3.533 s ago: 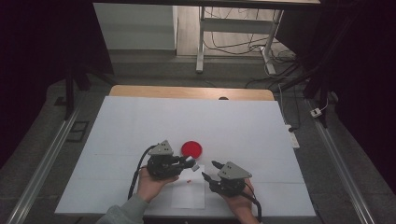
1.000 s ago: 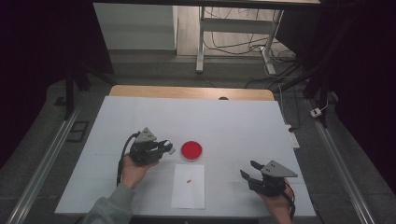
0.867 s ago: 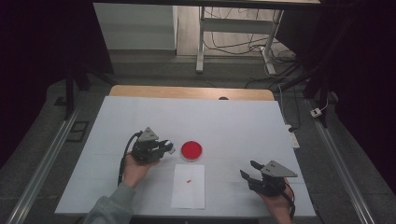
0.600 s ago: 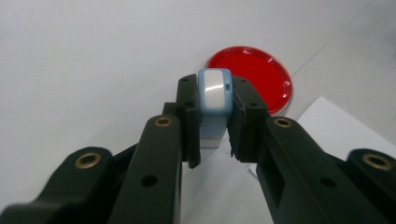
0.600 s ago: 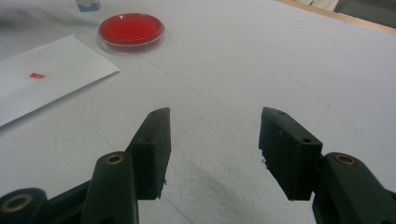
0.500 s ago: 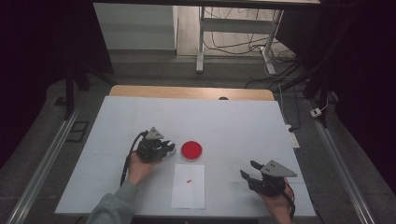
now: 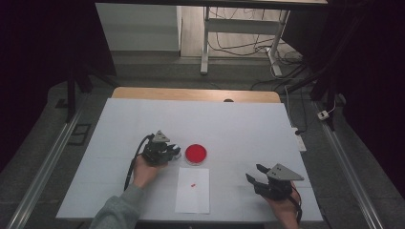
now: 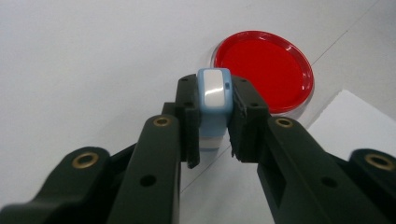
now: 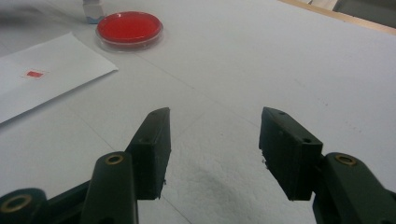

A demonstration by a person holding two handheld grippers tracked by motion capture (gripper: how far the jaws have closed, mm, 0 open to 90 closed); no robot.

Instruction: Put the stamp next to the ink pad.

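The left gripper (image 8: 212, 116) was clamped on a small light-blue block (image 8: 214, 100) with a white face, rounded at the corners and smooth like plastic; its black pads pressed both sides of the block. In the high view the left gripper (image 7: 168, 151) sat just left of a red dish (image 7: 196, 153), and the block's lower end was at or near the counter; contact could not be confirmed. The red dish (image 8: 262, 69) was round, shallow and glossy, with a clear raised rim, and lay just beyond the block.

The right gripper (image 9: 214, 149) stood partly open with nothing between its jaws, low over bare counter. In the high view the right gripper (image 7: 271, 180) was near the front right corner, well apart from the dish.

A white sheet of paper (image 7: 193, 189) lay flat between the two hands, just in front of the dish, bearing a small red mark (image 7: 192, 184).

The counter (image 7: 239, 129) was covered in a matt white surface, faintly lined, with a strip of bare wood showing along its far edge. Round it the room was dark: grey floor, metal rails at either side, table legs and loose cables beyond.
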